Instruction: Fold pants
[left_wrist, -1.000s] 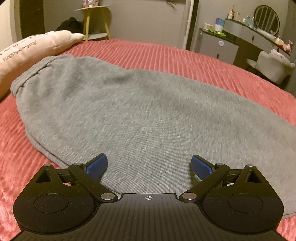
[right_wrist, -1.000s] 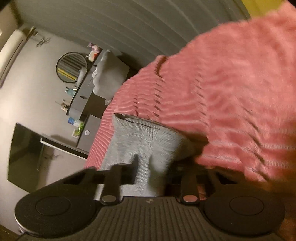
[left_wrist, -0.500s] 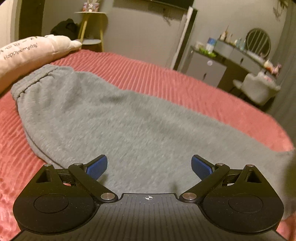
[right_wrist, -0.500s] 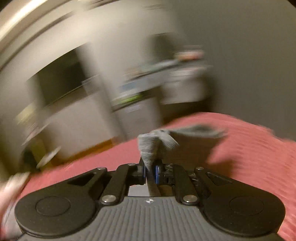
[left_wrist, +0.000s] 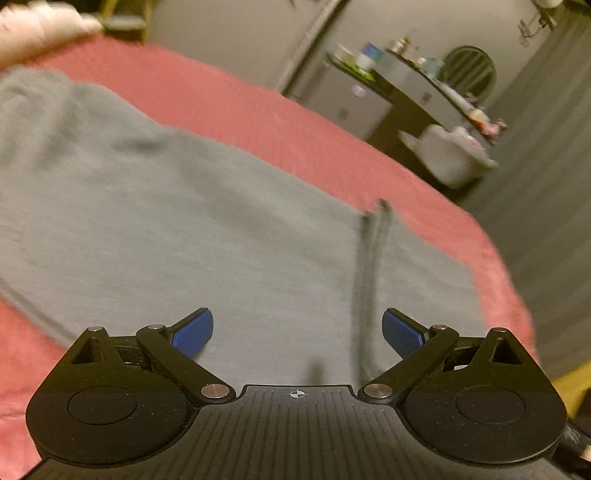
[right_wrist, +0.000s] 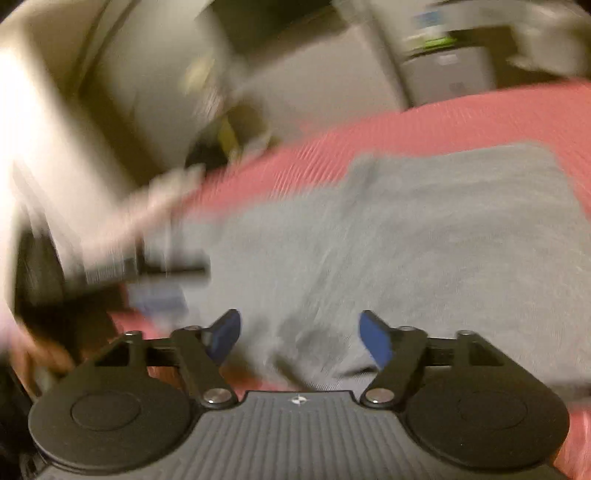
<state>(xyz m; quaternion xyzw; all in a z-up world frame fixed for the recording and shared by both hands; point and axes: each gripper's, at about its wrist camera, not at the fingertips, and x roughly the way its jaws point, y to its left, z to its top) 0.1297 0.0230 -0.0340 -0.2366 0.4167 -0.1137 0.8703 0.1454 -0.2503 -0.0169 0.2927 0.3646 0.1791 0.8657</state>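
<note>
The grey sweatpants (left_wrist: 184, 229) lie spread on the red bedspread (left_wrist: 295, 122). A folded-over layer ends in a dark raised edge (left_wrist: 369, 266) at the right of the left wrist view. My left gripper (left_wrist: 297, 330) is open and empty just above the cloth. In the blurred right wrist view the grey pants (right_wrist: 424, 240) fill the middle. My right gripper (right_wrist: 300, 338) is open and empty over their near edge. The left gripper (right_wrist: 147, 273) shows as a dark blur at the left of that view.
A pale pillow (left_wrist: 40, 26) lies at the far left of the bed. Beyond the bed stand a grey cabinet (left_wrist: 347, 99), a dresser with a round mirror (left_wrist: 469, 70) and a white chair (left_wrist: 450, 155). The bed's edge (left_wrist: 513, 295) drops off at right.
My right gripper has let go of the pant cuff it carried over and now stands open over the folded pants. My left gripper has swung to the right, staying open.
</note>
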